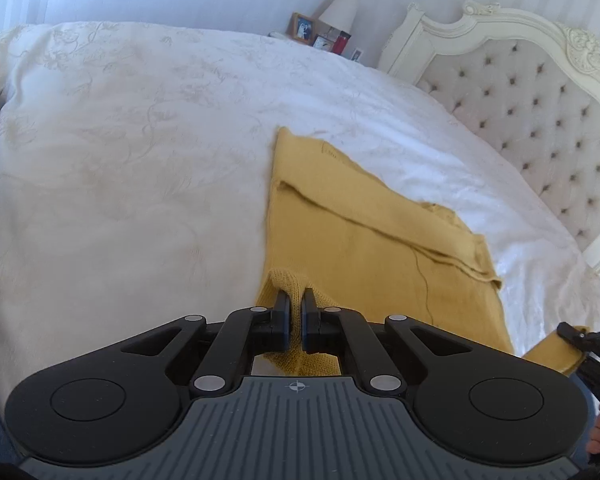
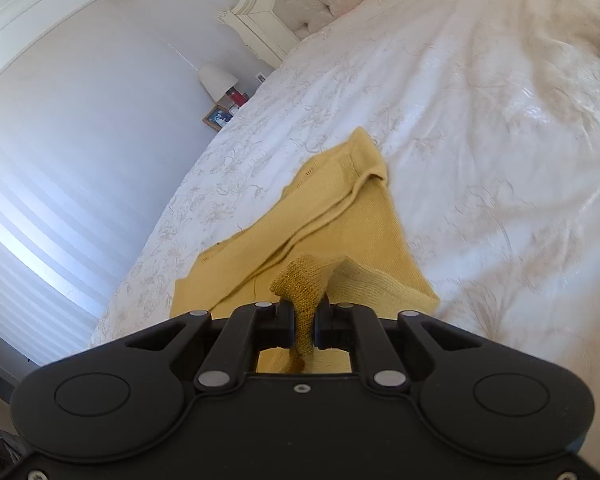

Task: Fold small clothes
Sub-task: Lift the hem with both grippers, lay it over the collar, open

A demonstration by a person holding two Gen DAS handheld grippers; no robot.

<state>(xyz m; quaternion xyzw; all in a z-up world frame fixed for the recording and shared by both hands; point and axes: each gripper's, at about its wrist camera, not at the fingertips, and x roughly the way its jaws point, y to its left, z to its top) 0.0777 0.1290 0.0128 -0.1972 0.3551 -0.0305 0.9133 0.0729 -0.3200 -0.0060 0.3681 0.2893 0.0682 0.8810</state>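
Note:
A mustard-yellow knit garment lies partly folded on the white bedspread, with a folded flap across its upper part. My left gripper is shut on the garment's near left corner, which bunches up between the fingers. In the right wrist view the same garment stretches away from me. My right gripper is shut on its near right corner, a pinched fold standing up between the fingers. The right gripper also shows in the left wrist view at the right edge, holding yellow cloth.
A cream tufted headboard stands at the right end of the bed. A nightstand behind the bed holds a lamp, photo frames and a red object. White panelled wall behind; a bright window at the left.

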